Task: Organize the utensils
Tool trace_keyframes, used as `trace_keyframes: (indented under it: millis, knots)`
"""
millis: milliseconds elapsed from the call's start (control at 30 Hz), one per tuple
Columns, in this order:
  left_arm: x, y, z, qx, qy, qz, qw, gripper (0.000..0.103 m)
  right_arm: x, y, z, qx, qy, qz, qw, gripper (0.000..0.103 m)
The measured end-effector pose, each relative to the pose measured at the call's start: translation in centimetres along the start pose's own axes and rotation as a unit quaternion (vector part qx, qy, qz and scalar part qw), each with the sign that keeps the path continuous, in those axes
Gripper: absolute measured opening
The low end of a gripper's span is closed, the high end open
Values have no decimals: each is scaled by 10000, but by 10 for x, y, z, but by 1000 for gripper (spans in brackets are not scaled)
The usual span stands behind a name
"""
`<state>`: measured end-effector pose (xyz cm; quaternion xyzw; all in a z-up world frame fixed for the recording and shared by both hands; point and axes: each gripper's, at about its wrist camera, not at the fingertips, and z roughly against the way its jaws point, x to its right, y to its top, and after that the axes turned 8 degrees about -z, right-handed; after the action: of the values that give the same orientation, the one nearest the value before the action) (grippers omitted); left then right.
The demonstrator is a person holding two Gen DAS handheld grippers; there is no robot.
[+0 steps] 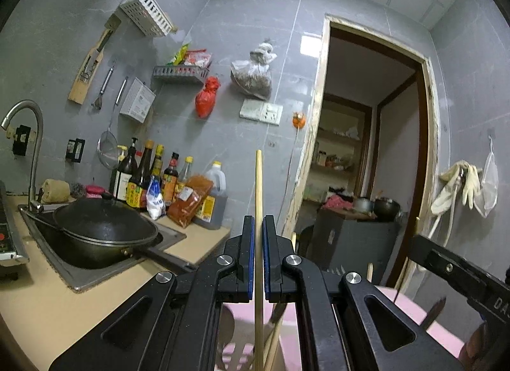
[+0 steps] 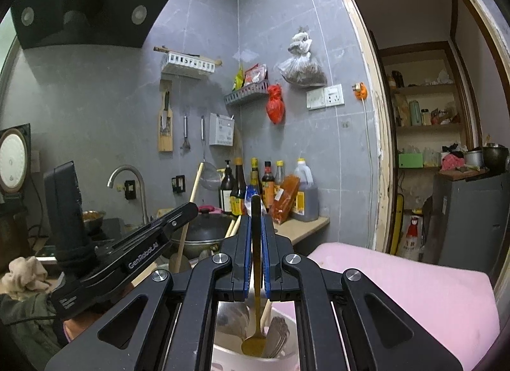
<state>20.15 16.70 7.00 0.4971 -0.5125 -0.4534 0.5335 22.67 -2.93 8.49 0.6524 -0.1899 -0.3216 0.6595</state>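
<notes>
Clearly the left gripper has its jaws pressed almost together on a pale wooden stick, likely a chopstick or a long handle, which stands upright between the blue pads and runs down past them. Its lower end drops toward a pink surface where other wooden handles show dimly. The right gripper is likewise clamped nearly closed, on the stem of a gold spoon that hangs bowl-down. That bowl sits inside a pale round holder just below the jaws, beside some grey utensils. Farther left, a black wok rests in the sink, with sauce bottles lined against the grey tiled wall, and an open doorway at far right
</notes>
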Motion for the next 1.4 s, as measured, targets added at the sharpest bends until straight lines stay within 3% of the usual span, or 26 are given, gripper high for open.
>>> trace_keyframes:
  millis: [467, 733, 967, 1167, 1400]
  knots:
    - [0, -12, 13, -512, -192, -5, 9985, 3, 0, -14, 1, -295, -28, -16, 9996, 6]
    - [0, -11, 14, -680, -212, -83, 9974, 4, -11, -17, 7, -269, 42, 133, 9995, 21]
    - [-2, -10, 17, -732, -252, 3, 9970, 5, -14, -17, 12, -250, 38, 170, 9995, 22]
    - [4, -5, 30, -817, -326, -130, 9960, 17, -14, -16, 14, -220, 58, 147, 9996, 23]
    - [8, 0, 41, -1057, -360, -186, 9936, 29, -14, -6, 36, 19, 16, 22, 10000, 37]
